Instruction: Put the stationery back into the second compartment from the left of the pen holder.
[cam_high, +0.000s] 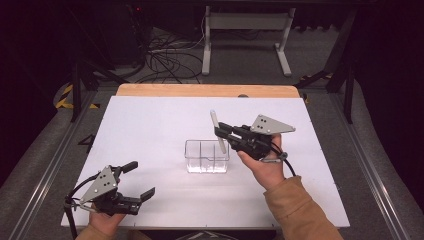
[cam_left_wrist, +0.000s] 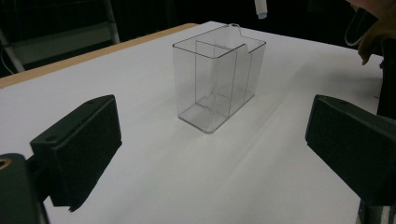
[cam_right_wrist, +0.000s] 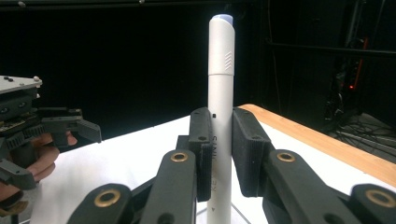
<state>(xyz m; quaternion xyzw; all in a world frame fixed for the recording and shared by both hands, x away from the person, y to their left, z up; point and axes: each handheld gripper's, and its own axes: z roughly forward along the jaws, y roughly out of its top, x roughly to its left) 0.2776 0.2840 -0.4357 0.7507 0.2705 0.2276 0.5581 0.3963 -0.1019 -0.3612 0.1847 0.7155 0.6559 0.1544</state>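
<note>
— what's the right hand-held gripper (cam_high: 220, 131) got there?

— a white pen (cam_high: 216, 131), clamped between its two black jaws. seen from above it's lifted off the desk (cam_high: 150, 130), standing nearly upright with a slight tilt, right at the far right corner of the clear container (cam_high: 207, 156). in the right gripper view the pen (cam_right_wrist: 221, 107) rises straight up between the pads (cam_right_wrist: 201, 140), cap end on top with a bluish tip, faint print on the barrel.

— is the pen inside the container?

— can't tell. its lower end sits over or just behind the rim, and the angle hides which.

— and the container itself?

— see-through plastic, rectangular, split by dividers into compartments, standing near the middle of the white desk. in the left gripper view the container (cam_left_wrist: 217, 77) looks to have nothing in it.

— the left hand-held gripper (cam_high: 138, 180)?

— low at the near left of the desk, well apart from the container, jaws spread wide with nothing between them. it's pointed toward the container. a grey three-cornered plate (cam_high: 101, 183) sits on top of it.

— anything else about?

— a wooden strip (cam_high: 207, 90) along the desk's far edge, cables (cam_high: 167, 60) on the floor beyond.
</note>
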